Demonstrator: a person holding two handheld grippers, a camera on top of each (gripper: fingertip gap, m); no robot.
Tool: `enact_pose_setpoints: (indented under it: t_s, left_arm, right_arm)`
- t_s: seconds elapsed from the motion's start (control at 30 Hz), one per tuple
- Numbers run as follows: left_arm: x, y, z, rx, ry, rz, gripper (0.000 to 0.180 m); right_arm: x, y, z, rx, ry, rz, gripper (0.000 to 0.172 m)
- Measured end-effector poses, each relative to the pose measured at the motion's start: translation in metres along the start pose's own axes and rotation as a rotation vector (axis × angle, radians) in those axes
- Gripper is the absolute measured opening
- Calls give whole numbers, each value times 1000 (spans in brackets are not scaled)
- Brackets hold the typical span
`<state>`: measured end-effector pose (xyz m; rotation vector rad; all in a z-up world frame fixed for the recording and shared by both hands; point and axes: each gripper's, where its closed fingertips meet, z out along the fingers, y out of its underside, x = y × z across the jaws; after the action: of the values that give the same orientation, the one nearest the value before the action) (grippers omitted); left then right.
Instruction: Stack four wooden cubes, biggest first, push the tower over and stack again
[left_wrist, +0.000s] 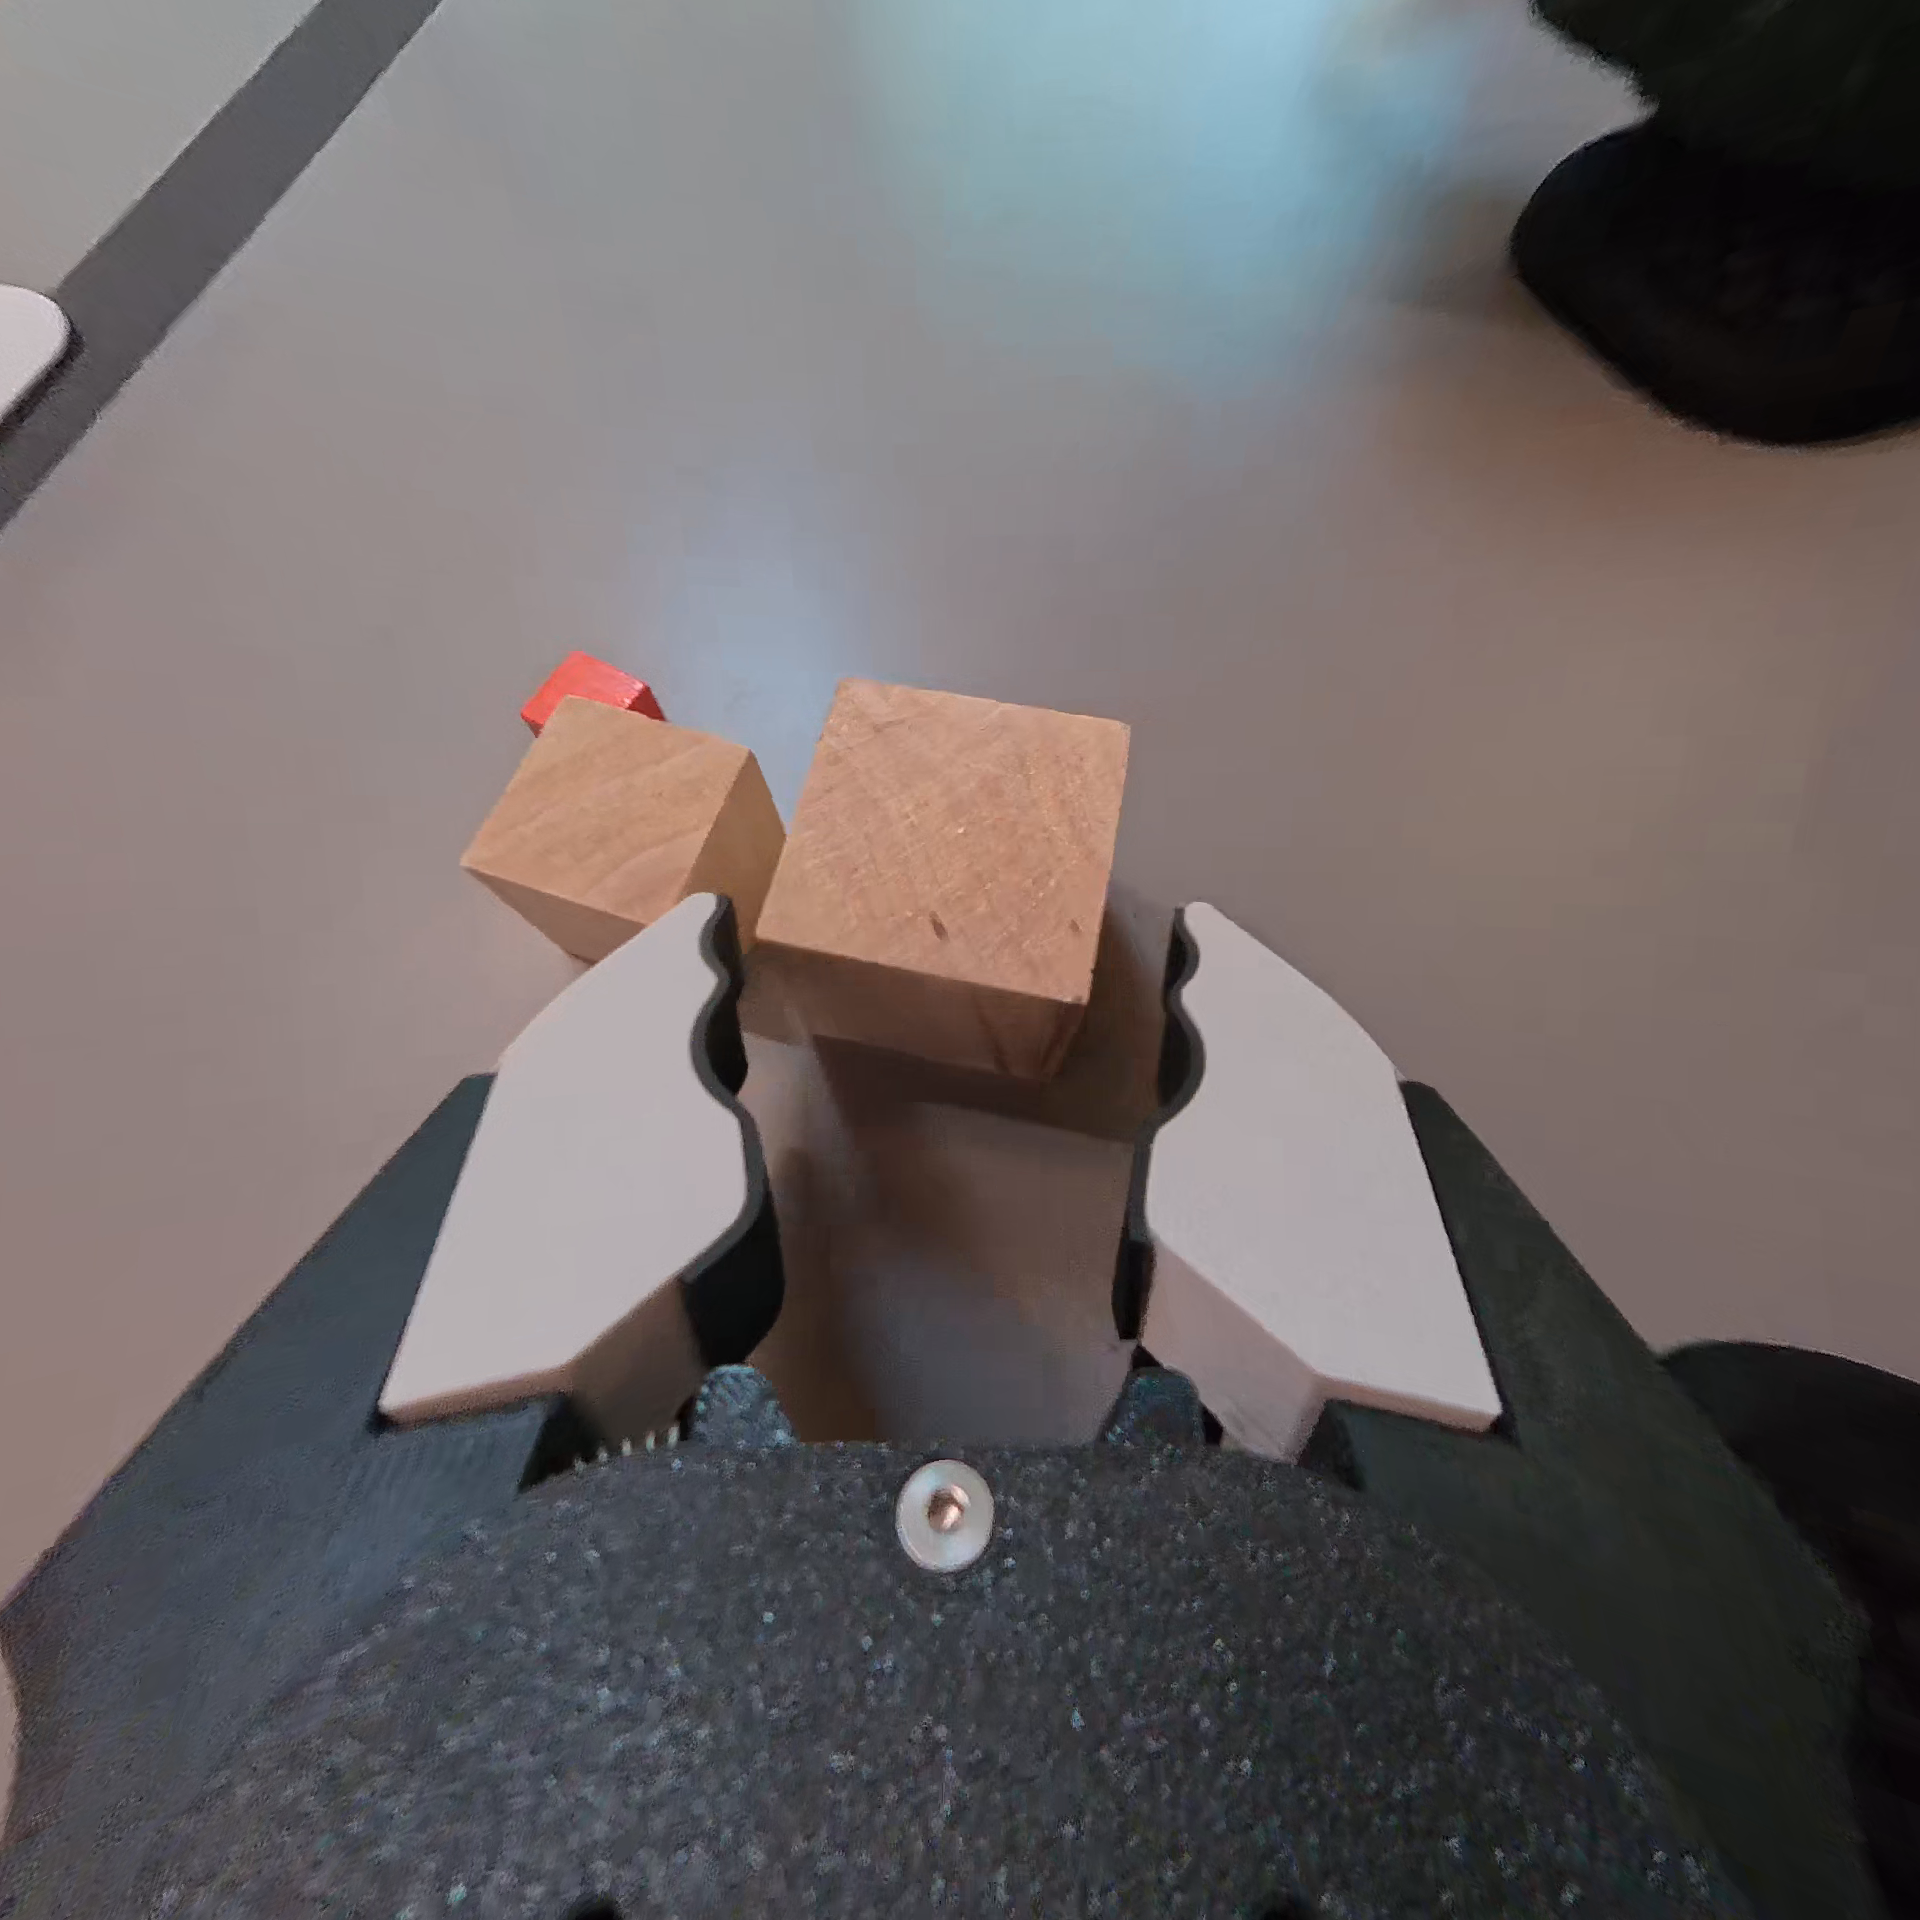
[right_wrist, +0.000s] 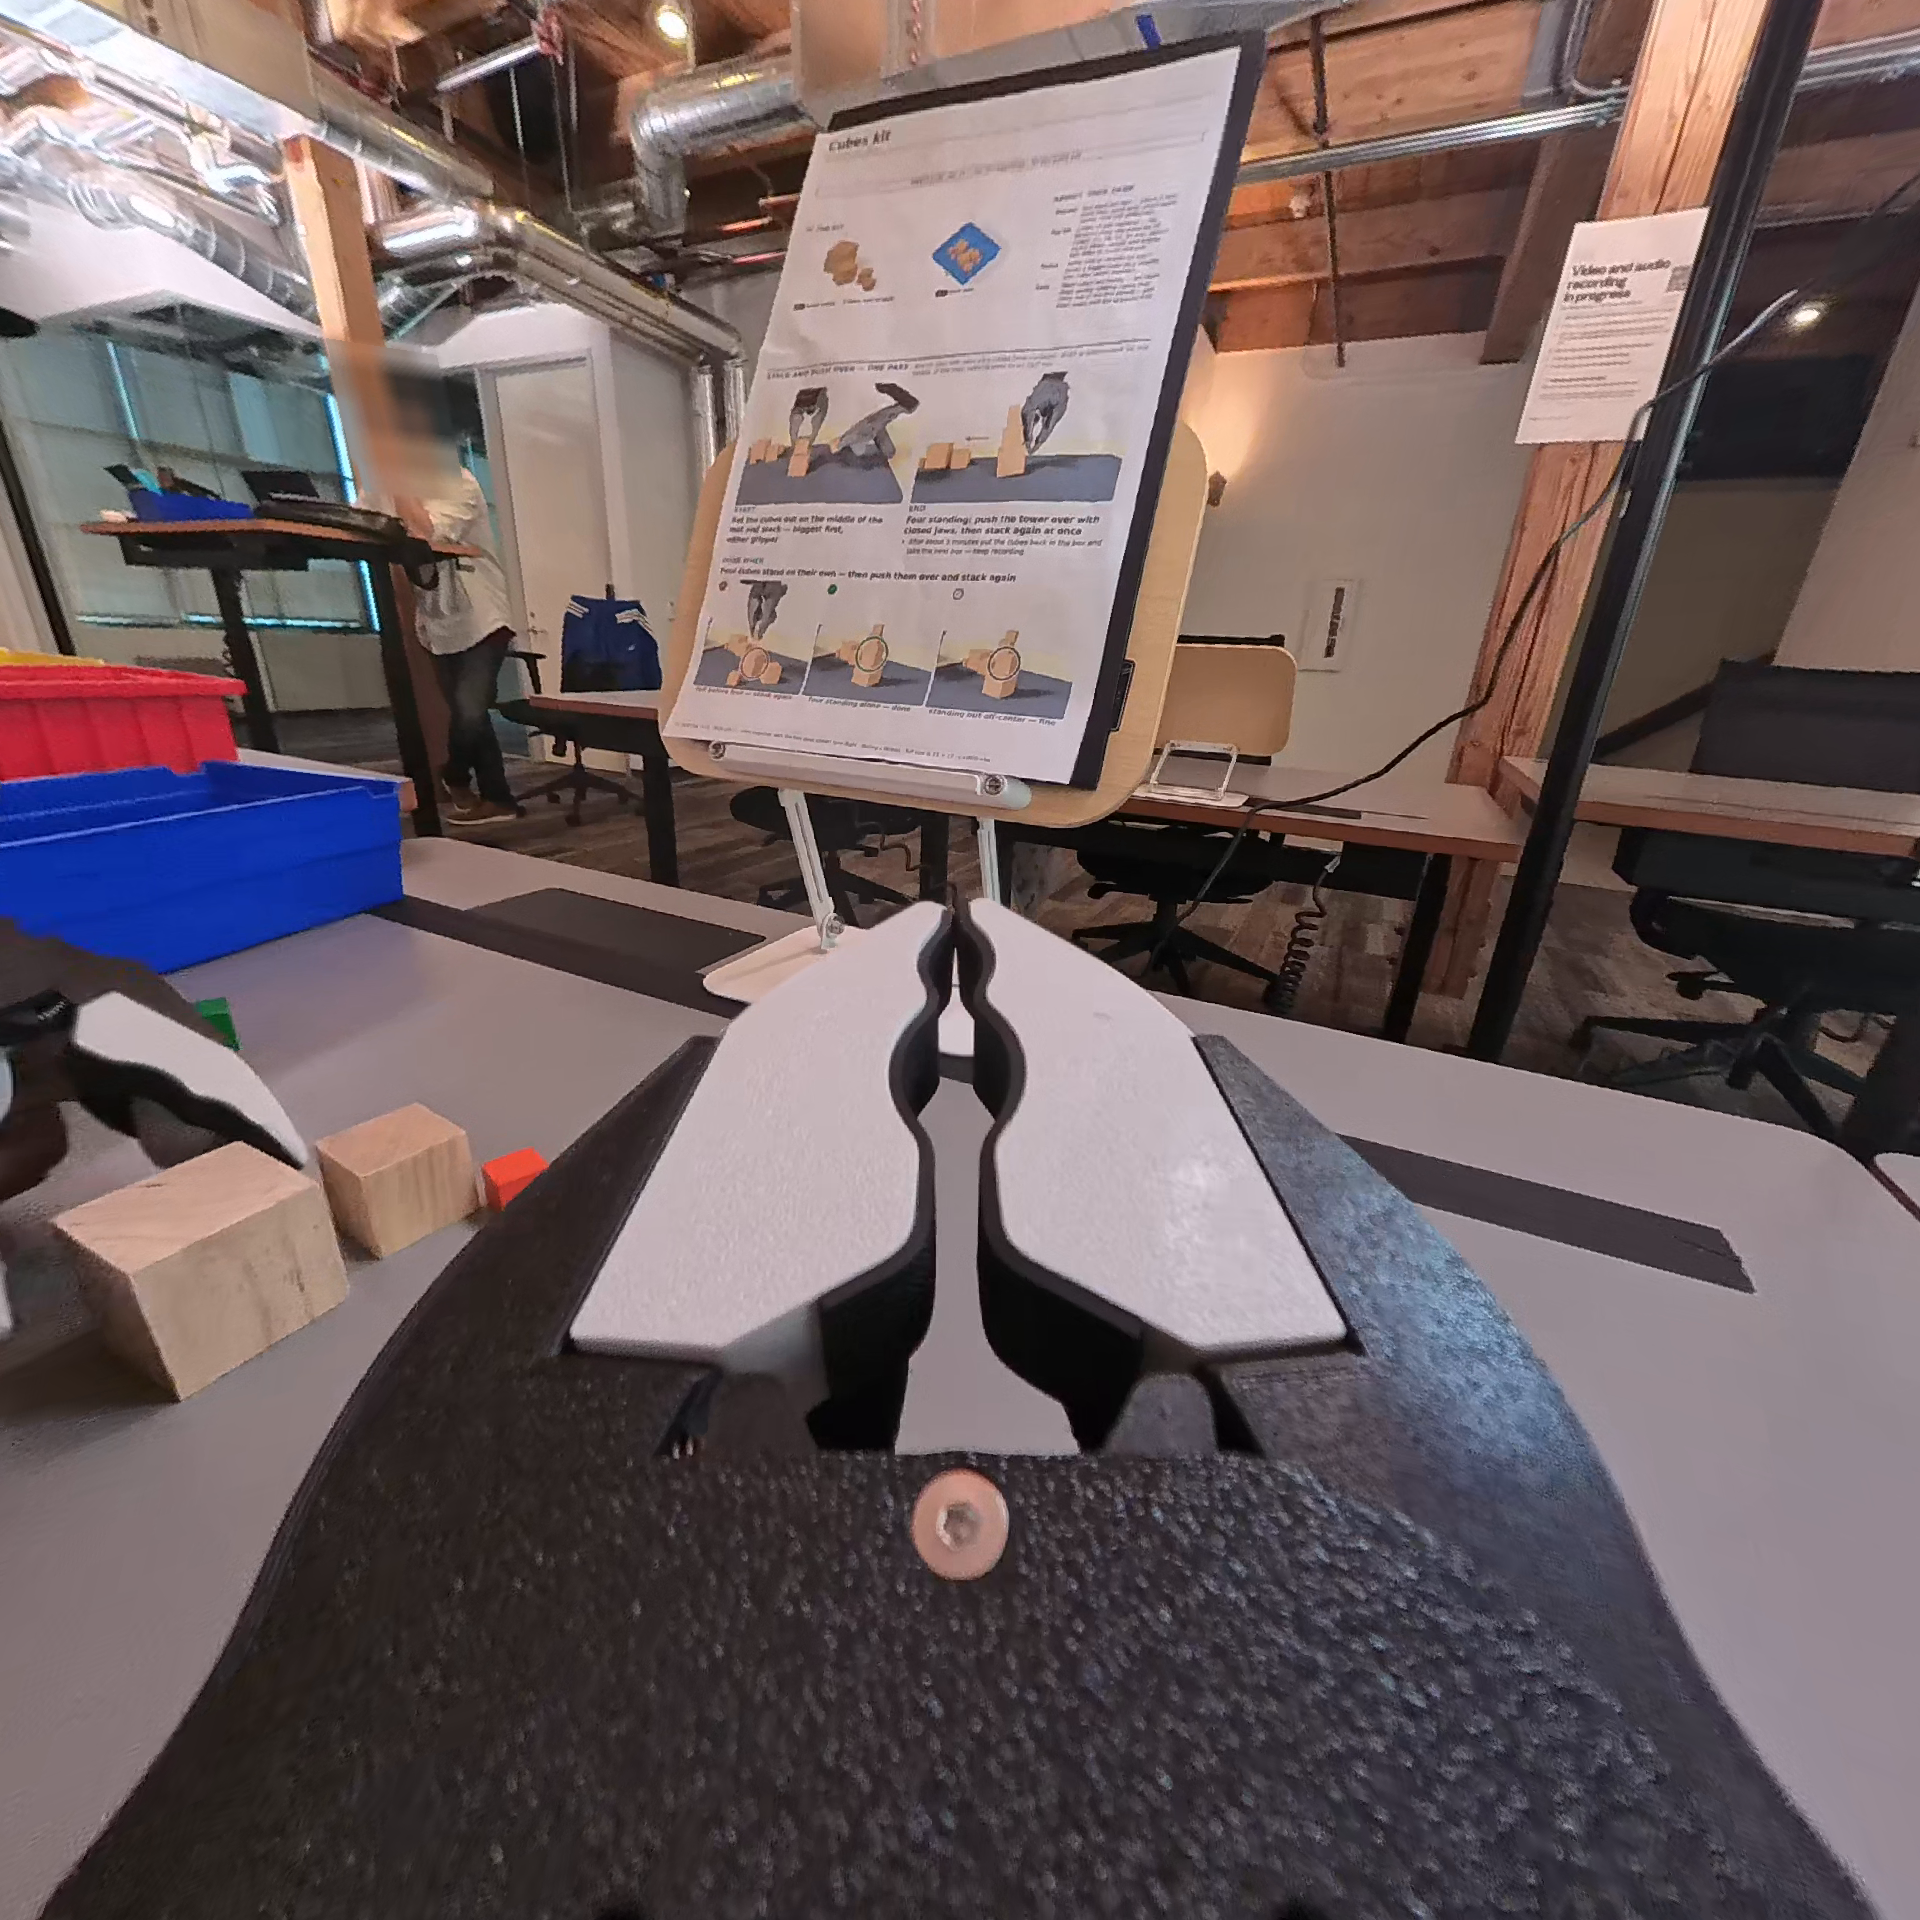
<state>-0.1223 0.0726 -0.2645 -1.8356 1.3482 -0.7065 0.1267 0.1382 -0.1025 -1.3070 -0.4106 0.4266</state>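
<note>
My left gripper (left_wrist: 951, 920) is open over the grey table (left_wrist: 1143, 468). A large wooden cube (left_wrist: 940, 862) stands between and just ahead of its fingertips. The left pad (left_wrist: 717, 987) is close to the cube's edge and the right pad (left_wrist: 1179, 997) stands clear of it, so neither presses on it. A medium wooden cube (left_wrist: 623, 831) sits beside it on the left, with a small red cube (left_wrist: 592, 688) behind. The right wrist view shows the large cube (right_wrist: 197, 1262), medium cube (right_wrist: 395, 1174) and red cube (right_wrist: 512, 1176) at its left. My right gripper (right_wrist: 958, 920) is shut with nothing between its pads.
A blue bin (right_wrist: 197, 862) and a red bin (right_wrist: 104, 717) stand at the far left, with a small green cube (right_wrist: 216, 1018) near them. A page on a stand (right_wrist: 966, 416) is straight ahead. A dark object (left_wrist: 1745, 281) sits at the table's right. The tips of one gripper are about 30 centimeters away from the tips of the other.
</note>
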Motion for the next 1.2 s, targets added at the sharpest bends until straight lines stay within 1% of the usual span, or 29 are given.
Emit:
enact_pose_setpoints:
  t_s: [0.03,0.1,0.2,0.23,0.3,0.37,0.43,0.57,0.63,0.7,0.73,0.77,0.83,0.93,1.0,1.07,1.13,1.2]
  left_arm:
    - [2,-3,-6,25,28,-35,80]
    - [0,-11,-21,105,38,-78,77]
    - [-23,-27,-42,246,-9,-136,69]
    - [-33,-26,-44,239,-37,-132,69]
    - [-54,-18,-44,167,-86,-101,67]
    - [-70,-9,-38,61,-102,-77,67]
    - [-79,-1,-28,-47,-78,-43,69]
    - [-74,-1,-3,-115,50,10,71]
    - [-72,0,10,-132,78,45,69]
    - [-66,-1,21,-125,112,60,59]
    - [-63,0,24,-126,130,69,48]
    - [-64,-2,25,-118,119,73,46]
    - [-69,-7,21,-98,87,75,45]
    - [-76,-34,-2,12,31,58,46]
    - [-68,-55,-20,68,35,65,45]
    - [-52,-72,-33,90,60,71,45]
    - [-38,-75,-37,73,60,67,45]
    - [-27,-68,-35,36,40,53,45]
  right_arm:
    - [1,-1,-1,4,2,7,0]
    - [3,-2,-2,9,7,16,0]
    - [2,-2,-1,9,4,15,0]
    - [1,-1,-1,6,2,12,0]
    - [0,1,0,-5,0,-2,0]
    - [-1,4,0,-18,0,-16,0]
    - [1,6,0,-26,9,-28,0]
    - [9,8,-2,-34,35,-47,0]
    - [12,9,-3,-37,45,-42,0]
    - [14,11,-2,-43,47,-35,0]
    - [14,12,-2,-47,47,-31,0]
    - [14,13,-2,-50,45,-29,0]
    - [13,13,-1,-51,39,-27,0]
    - [10,11,-1,-46,28,-26,0]
    - [9,11,-1,-45,24,-27,0]
    - [8,10,-1,-45,22,-29,0]
    - [8,10,-1,-45,22,-32,0]
    - [8,9,-2,-43,21,-29,0]
